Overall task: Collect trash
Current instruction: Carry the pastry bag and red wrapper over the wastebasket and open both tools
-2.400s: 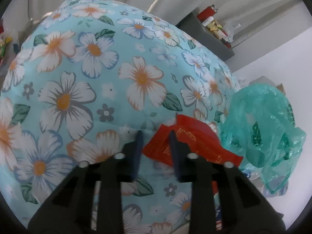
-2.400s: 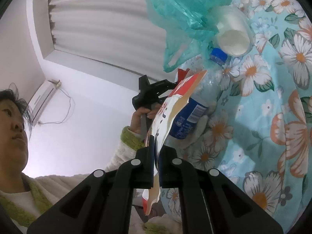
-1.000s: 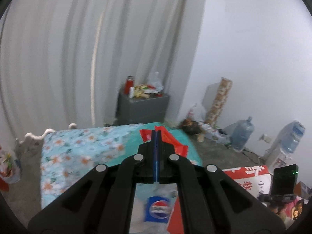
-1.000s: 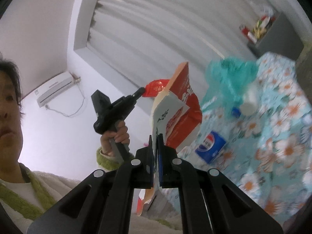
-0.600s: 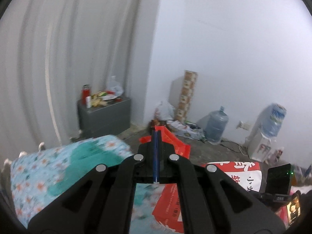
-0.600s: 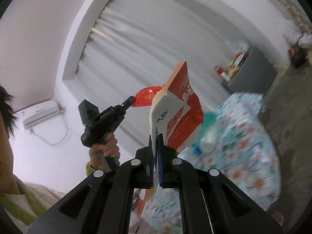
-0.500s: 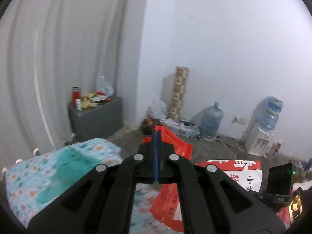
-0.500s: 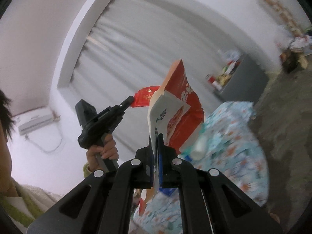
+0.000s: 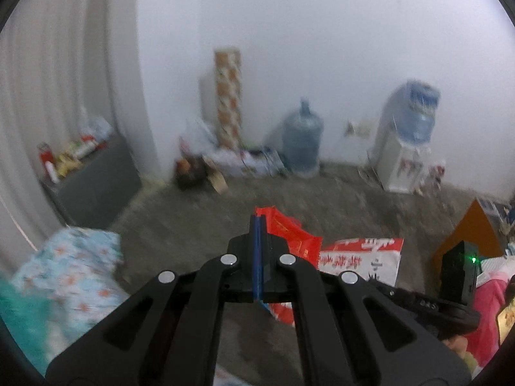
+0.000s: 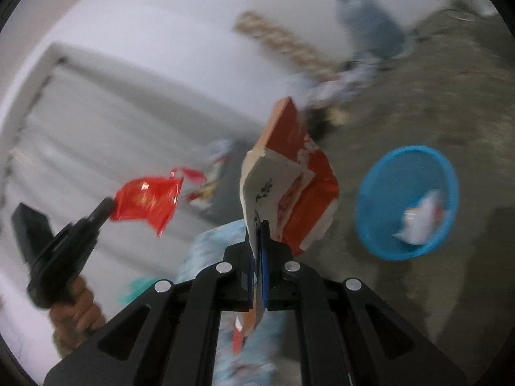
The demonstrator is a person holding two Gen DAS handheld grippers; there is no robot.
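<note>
The floral bed [image 9: 67, 267], earlier filling the view, is now left behind; a blue basket [image 10: 407, 201] has appeared right of the right claw [image 10: 257, 234], clamped on a red-and-white bag [image 10: 289, 173], while the left claw [image 9: 257, 225] stays clamped on a red wrapper [image 9: 289, 234].

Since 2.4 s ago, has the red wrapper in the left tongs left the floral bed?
Yes. The red wrapper, clamped in the left tongs, now hangs over the bare floor, with the floral bed off at lower left.

glossy red wrapper [image 10: 146, 201], blue plastic basket [image 10: 370, 199]
</note>
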